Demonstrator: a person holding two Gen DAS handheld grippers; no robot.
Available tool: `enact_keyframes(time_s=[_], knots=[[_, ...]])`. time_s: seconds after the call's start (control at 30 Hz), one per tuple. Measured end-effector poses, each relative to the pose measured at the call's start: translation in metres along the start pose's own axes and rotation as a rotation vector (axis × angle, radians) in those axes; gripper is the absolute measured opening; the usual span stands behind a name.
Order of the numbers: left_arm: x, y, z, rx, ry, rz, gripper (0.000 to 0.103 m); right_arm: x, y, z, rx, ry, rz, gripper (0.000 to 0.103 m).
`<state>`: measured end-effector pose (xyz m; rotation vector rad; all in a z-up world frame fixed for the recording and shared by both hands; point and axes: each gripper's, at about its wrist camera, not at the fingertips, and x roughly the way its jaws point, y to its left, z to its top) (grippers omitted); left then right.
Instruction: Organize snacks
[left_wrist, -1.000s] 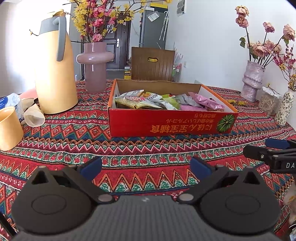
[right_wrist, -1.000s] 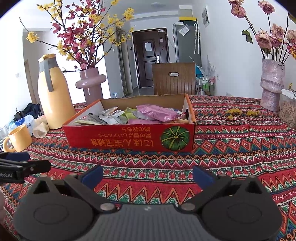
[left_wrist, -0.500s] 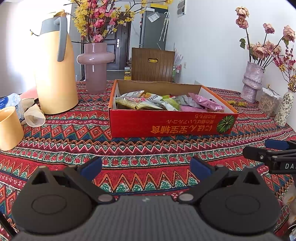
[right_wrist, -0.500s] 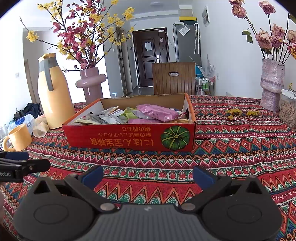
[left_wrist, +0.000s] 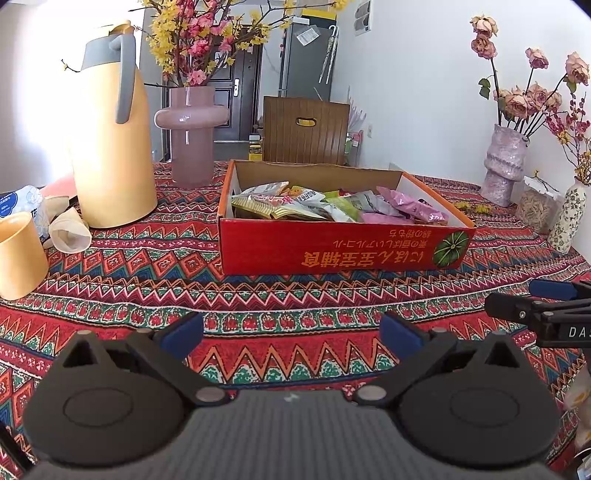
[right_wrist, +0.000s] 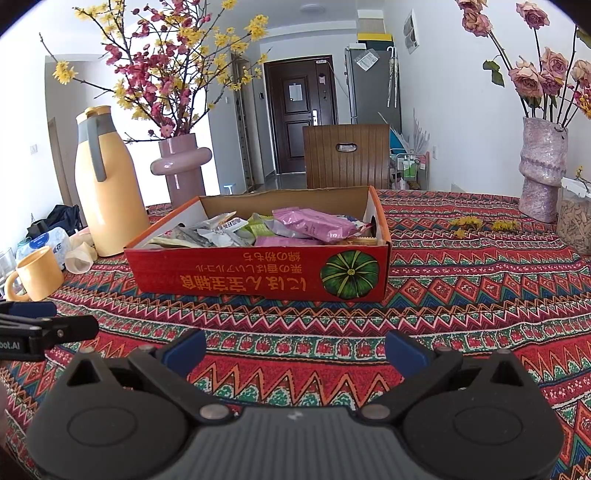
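A shallow red cardboard box with a pumpkin picture sits mid-table, holding several snack packets, among them a pink packet. My left gripper hovers open over the patterned cloth, short of the box, with nothing between its blue-tipped fingers. My right gripper is open and empty too, equally short of the box. Each gripper shows at the edge of the other's view, the right gripper on the right and the left gripper on the left.
Left of the box stand a tall yellow thermos, a pink vase, a yellow mug and crumpled paper. Right side: a pink flower vase, a seed jar, a small patterned vase. A wooden chair stands behind.
Both views have shifted only slightly; the grippers stay open and nothing on the table has moved.
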<state>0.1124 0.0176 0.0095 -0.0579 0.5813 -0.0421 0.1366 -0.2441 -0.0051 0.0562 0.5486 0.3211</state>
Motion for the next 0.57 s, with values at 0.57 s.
enact_keyframes(time_s=[0.57], knots=[[0.0010, -0.0024, -0.0005, 0.007, -0.001, -0.017, 0.103, 0.0001, 0.0000, 0.0001, 0.000, 0.001, 0.000, 0.103]])
